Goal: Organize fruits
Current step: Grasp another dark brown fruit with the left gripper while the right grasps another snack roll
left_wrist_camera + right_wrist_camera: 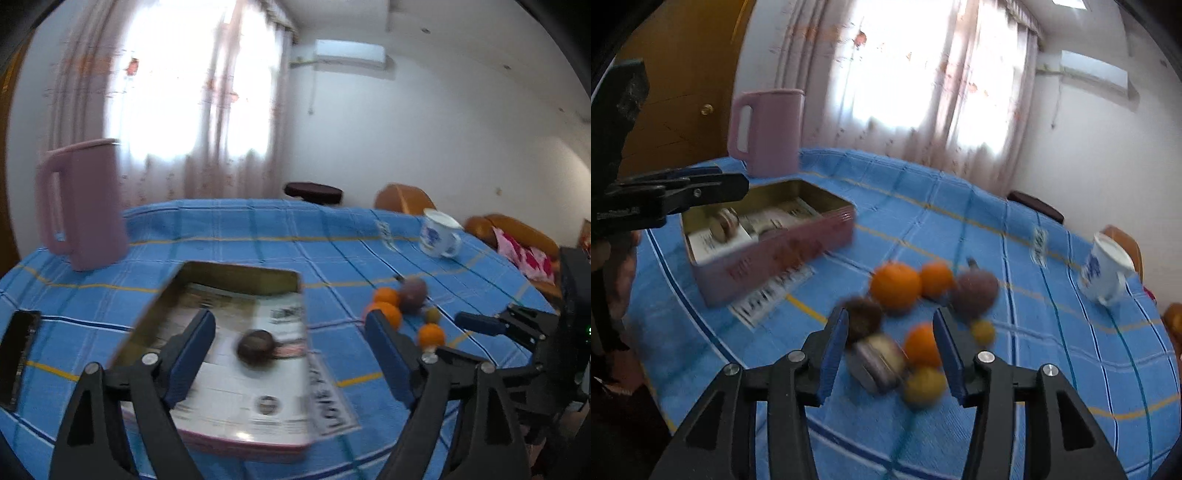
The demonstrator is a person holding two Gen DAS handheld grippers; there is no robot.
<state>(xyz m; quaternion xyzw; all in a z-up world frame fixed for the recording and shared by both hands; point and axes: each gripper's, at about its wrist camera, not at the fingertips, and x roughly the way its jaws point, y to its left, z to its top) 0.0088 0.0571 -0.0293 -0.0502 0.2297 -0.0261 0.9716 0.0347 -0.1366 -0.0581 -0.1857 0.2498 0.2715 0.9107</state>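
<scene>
A pink tin box [236, 439] lined with printed paper sits on the blue checked tablecloth [229, 229]. One dark round fruit [255, 347] lies inside it. My left gripper [291, 354] is open above the box. The box also shows in the right wrist view [783, 258]. Right of it lies a cluster of fruit: oranges [895, 286], a purple fruit [975, 293], a dark brown fruit [864, 317], small yellow fruits [923, 386] and a greyish round piece [877, 363]. My right gripper [890, 354] is open just above the near fruits, holding nothing.
A pink jug [83, 206] stands behind the box. A white and blue mug [439, 234] stands at the far right of the table. A black phone [18, 354] lies at the left edge. A sofa [517, 236] is beyond the table.
</scene>
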